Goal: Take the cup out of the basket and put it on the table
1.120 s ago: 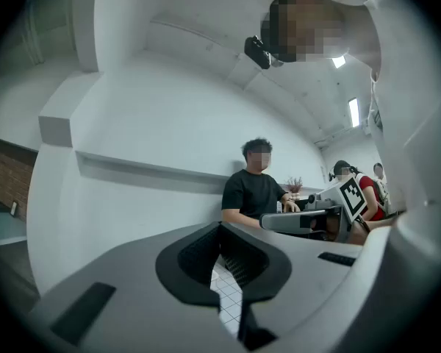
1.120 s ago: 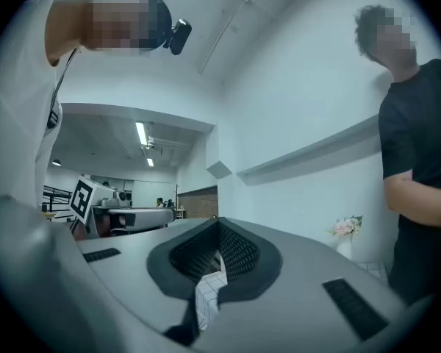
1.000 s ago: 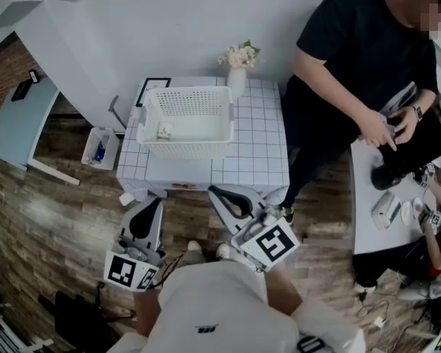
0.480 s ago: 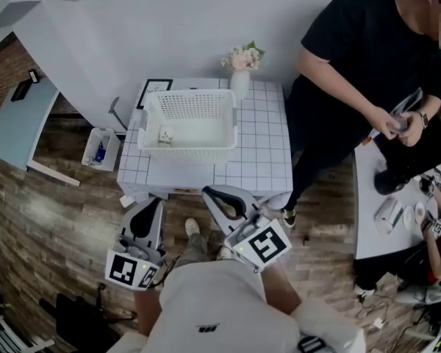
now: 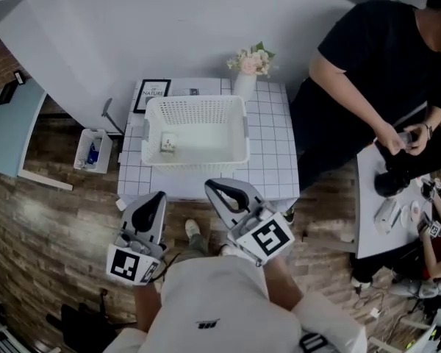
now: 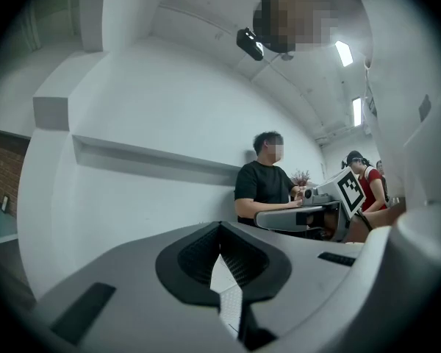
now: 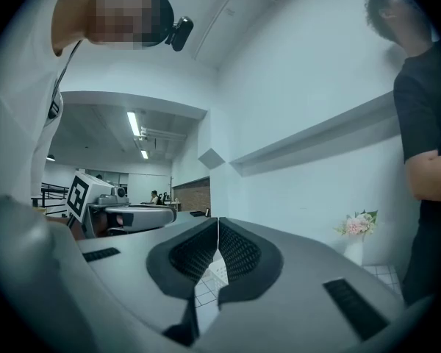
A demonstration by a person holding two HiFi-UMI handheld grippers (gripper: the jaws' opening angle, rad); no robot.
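Note:
A small white cup (image 5: 167,144) lies at the left end inside the white slatted basket (image 5: 206,151), which stands on the white tiled table (image 5: 273,153). Both grippers hang just short of the table's near edge, below the basket and apart from it. My left gripper (image 5: 157,196) is shut with nothing in it; in the left gripper view its jaws (image 6: 220,228) meet, pointing up at a white wall. My right gripper (image 5: 212,186) is also shut and empty; a sliver of tiled table shows below its closed jaws (image 7: 218,222). The cup is not seen in either gripper view.
A vase of pink flowers (image 5: 248,72) and a framed picture (image 5: 151,94) stand at the table's back edge. A person in black (image 5: 367,79) works at a second table (image 5: 386,204) on the right. A small bin (image 5: 91,150) sits on the floor to the left.
The head view has shifted, so table and basket sit slightly lower and more to the right. Both grippers stay shut and have edged closer to the table's near edge.

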